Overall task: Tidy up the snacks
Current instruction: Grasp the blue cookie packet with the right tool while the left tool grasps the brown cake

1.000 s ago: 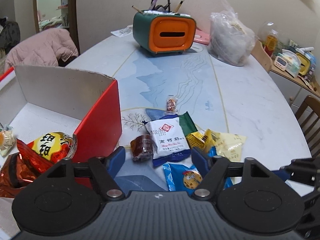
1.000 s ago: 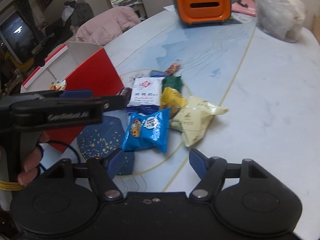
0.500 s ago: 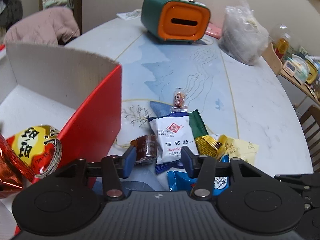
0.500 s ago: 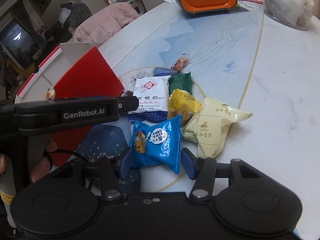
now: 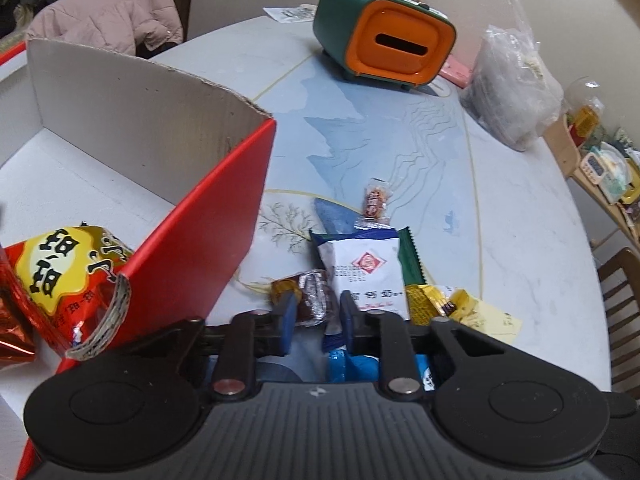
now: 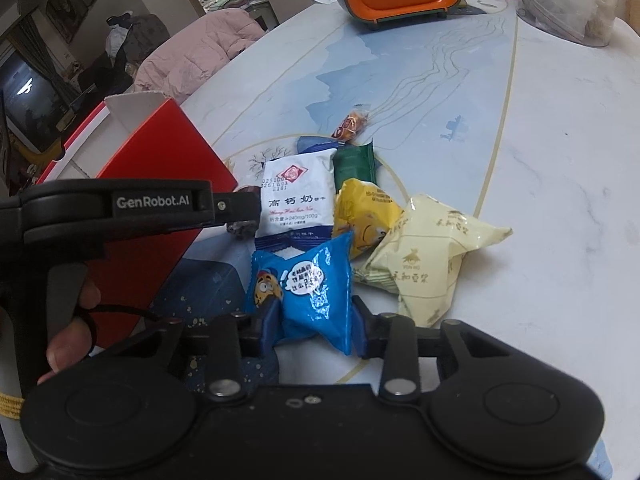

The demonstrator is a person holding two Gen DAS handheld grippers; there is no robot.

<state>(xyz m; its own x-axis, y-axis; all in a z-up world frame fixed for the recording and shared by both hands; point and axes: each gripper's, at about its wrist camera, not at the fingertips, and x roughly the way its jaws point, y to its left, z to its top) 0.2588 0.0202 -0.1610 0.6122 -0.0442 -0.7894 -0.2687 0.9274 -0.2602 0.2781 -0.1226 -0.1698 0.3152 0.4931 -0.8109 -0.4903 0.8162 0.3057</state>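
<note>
The left gripper (image 5: 316, 312) had its blue fingers (image 5: 287, 314) closed in on either side of a small dark brown foil-wrapped snack (image 5: 310, 294), which lay on the pale marbled surface (image 5: 520, 216) just beside the red cardboard box (image 5: 208, 248). The near end of the snack was hidden behind the fingers, so contact could not be made out for certain, though the gap looked filled by the wrapper. In the right wrist view that snack showed only as a dark scrap under the left gripper's black arm.

The right gripper (image 6: 316, 328) had its fingers (image 6: 269, 320) pressed against the lower end of a blue cookie packet with a cartoon face (image 6: 308, 288); the wrapper bulged between them. The packet's lowest corner was cut off by the gripper body.

Beyond it lay a white milk-candy pouch with a red diamond mark (image 6: 298, 196), overlapping a dark green packet (image 6: 356, 166) of which only an edge strip showed. A yellow packet (image 6: 366, 212) was half buried under a pale cream pillow packet (image 6: 432, 256). A small orange-wrapped candy (image 6: 350, 126) sat apart, farther out.

Inside the box, a red and yellow crisp bag (image 5: 68, 276) lay against the near wall, its left side cut off by the frame edge.
</note>
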